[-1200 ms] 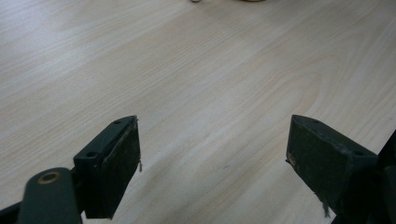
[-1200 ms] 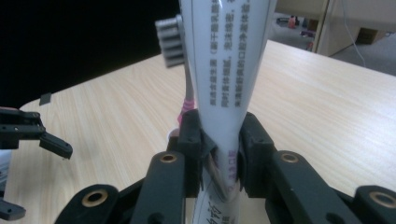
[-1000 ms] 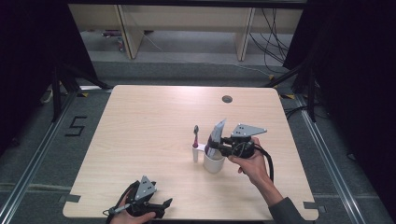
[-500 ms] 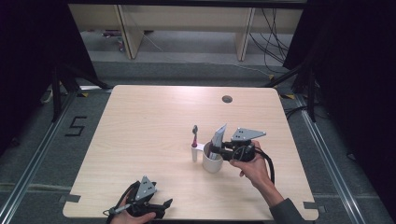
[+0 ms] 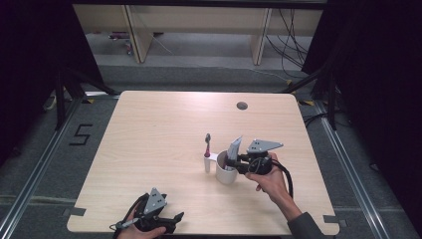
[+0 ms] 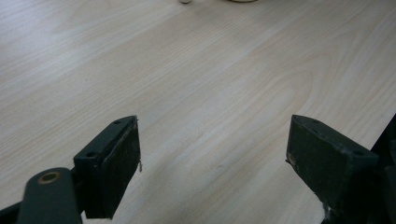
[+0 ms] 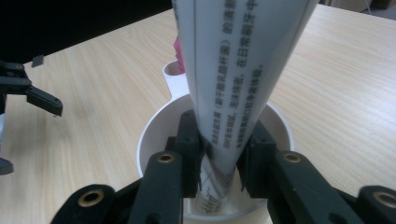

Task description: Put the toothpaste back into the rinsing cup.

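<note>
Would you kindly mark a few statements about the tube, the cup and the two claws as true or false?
1. The right claw grips a white toothpaste tube standing in the white cup. True.
2. The left claw holds the toothbrush. False: its jaws stand open over bare table.
3. A toothbrush stands upright beside the cup. True.
4. The tube lies flat on the table. False: it stands with its lower end in the cup.
</note>
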A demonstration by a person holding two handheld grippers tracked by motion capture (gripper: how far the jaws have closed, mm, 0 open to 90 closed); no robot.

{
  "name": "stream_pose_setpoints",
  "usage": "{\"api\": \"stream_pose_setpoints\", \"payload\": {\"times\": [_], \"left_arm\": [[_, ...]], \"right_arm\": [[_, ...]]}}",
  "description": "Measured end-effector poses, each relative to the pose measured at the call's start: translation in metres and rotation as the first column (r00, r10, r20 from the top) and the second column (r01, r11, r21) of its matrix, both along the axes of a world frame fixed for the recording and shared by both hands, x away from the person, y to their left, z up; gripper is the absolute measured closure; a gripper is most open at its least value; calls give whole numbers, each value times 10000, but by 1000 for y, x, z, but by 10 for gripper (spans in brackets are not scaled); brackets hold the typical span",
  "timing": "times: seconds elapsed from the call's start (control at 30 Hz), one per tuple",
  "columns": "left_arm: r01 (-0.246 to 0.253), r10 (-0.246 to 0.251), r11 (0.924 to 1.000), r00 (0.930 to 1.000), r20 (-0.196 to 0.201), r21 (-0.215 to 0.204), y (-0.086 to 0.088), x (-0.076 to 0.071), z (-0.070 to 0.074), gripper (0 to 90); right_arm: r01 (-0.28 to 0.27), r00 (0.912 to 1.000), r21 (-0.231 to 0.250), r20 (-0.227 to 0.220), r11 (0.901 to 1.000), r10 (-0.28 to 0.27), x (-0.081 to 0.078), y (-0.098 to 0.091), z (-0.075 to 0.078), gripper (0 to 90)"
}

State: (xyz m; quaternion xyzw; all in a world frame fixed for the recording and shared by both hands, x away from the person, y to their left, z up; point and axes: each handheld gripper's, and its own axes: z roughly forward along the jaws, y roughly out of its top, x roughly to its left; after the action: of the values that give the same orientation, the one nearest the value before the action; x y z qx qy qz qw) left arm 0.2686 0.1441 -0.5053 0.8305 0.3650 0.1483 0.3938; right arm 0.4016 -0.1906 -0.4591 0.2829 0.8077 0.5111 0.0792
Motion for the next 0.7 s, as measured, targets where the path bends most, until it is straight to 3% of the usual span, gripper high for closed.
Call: {"api": "stream_pose_setpoints", "payload": {"times": [0.1,0.13,0.23,0.3,0.37,0.4,0.5,0.67,0.7], "left_arm": [[-27,26,10000,10000,49,55,0,1,-1,171],[-29,29,10000,10000,50,55,-1,0,-1,171],[-13,13,10000,10000,28,-9,-1,0,-1,171],[-20,20,10000,10000,43,-3,-1,0,-1,171],[13,-13,10000,10000,31,-14,0,0,-1,171],[-9,9,10000,10000,37,0,0,0,-1,171],[-4,4,10000,10000,54,33,0,0,-1,171],[-13,13,10000,10000,55,76,0,0,-1,171],[-16,16,10000,10000,56,83,0,0,-1,171]], "right_arm": [[52,10000,160,16,9999,-52,1,-4,2,667],[246,9995,142,-222,9996,-243,-1,-5,3,656],[142,9999,248,26,9996,-143,1,-8,2,637],[415,9984,308,-402,9987,-403,-3,-8,4,605],[137,9998,483,-134,9987,-131,-1,-9,4,573],[274,9996,425,51,9987,-276,-1,-10,4,552],[314,9993,716,-222,9969,-299,-3,-12,7,482],[529,9985,546,-151,9971,-522,-5,-16,11,400],[662,9974,563,-333,9962,-644,-6,-17,12,403]]}}
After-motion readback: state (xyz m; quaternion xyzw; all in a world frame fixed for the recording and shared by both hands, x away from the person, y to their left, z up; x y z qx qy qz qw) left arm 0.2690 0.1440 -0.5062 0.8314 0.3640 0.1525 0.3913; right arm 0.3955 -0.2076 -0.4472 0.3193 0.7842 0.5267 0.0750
